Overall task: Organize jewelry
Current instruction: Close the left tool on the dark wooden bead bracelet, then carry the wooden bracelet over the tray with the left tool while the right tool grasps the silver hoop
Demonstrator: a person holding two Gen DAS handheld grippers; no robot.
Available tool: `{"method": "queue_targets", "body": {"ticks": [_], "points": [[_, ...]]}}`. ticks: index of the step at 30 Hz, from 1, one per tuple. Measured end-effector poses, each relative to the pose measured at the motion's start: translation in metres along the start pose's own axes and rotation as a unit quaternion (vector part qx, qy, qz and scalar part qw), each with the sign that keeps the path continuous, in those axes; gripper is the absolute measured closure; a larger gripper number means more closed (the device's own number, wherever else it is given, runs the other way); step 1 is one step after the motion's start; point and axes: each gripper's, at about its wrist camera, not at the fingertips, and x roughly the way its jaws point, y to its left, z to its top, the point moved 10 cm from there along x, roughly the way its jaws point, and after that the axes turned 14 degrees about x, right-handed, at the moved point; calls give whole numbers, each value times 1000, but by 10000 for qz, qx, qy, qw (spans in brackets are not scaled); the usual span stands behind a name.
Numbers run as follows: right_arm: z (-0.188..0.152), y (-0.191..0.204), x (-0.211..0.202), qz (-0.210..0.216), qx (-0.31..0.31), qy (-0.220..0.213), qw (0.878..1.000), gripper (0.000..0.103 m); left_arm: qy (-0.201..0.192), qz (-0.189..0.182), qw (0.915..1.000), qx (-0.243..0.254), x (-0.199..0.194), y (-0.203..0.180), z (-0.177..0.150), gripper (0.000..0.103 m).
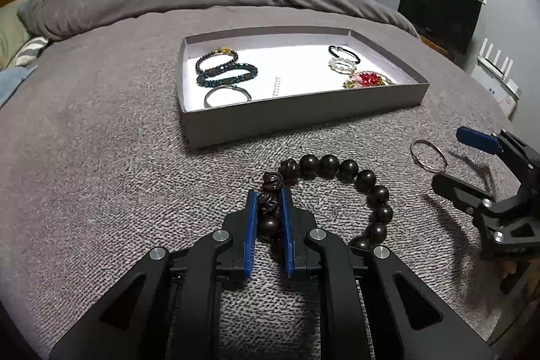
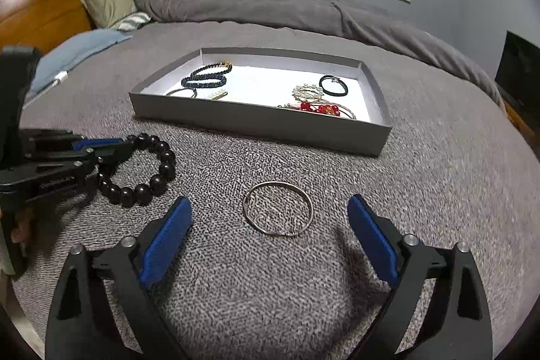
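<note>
My left gripper (image 1: 269, 191) is shut on the knotted end of a dark wooden bead bracelet (image 1: 347, 171), which lies on the grey bedspread; the bracelet also shows in the right wrist view (image 2: 158, 169), with the left gripper (image 2: 111, 148) on it. My right gripper (image 2: 268, 204) is open and empty, its blue pads on either side of a thin silver bangle (image 2: 277, 208) that lies flat on the bed. The bangle (image 1: 428, 155) and the right gripper (image 1: 452, 157) also show in the left wrist view. A grey tray (image 1: 297, 113) holds several bracelets and hair ties.
In the tray (image 2: 256, 123), beaded bracelets (image 1: 226, 70) and a silver bangle (image 1: 226, 96) lie at the left, a black hair tie (image 1: 344, 52), pearl piece and red bead piece (image 1: 368, 79) at the right. Pillows (image 2: 108, 0) and a wooden headboard stand at the far left.
</note>
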Motion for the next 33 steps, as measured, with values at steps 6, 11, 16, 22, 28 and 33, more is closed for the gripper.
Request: {"method": "queue_targets", "body": {"ticks": [6,11,16,22,28,33], "points": [[-4,-15,15,110,432,381,9983,49,-14,-18,10000,-26,-1,1,-3,88],[-5,-16,15,241,526,414,9975,54,-28,-44,10000,-30,0,0,-3,88],[7,-17,2,330,438,98,9984,54,-529,-96,9986,-30,-24,0,15,88],[28,-16,-2,431,389,-5,9983,54,-822,-263,9963,-27,-47,4,38,88],[65,-12,-5,439,187,-237,9986,54,-968,-124,9950,202,-66,19,65,88],[109,-12,9,497,185,-428,9977,54,-1033,-7,9938,406,-62,35,97,88]]}}
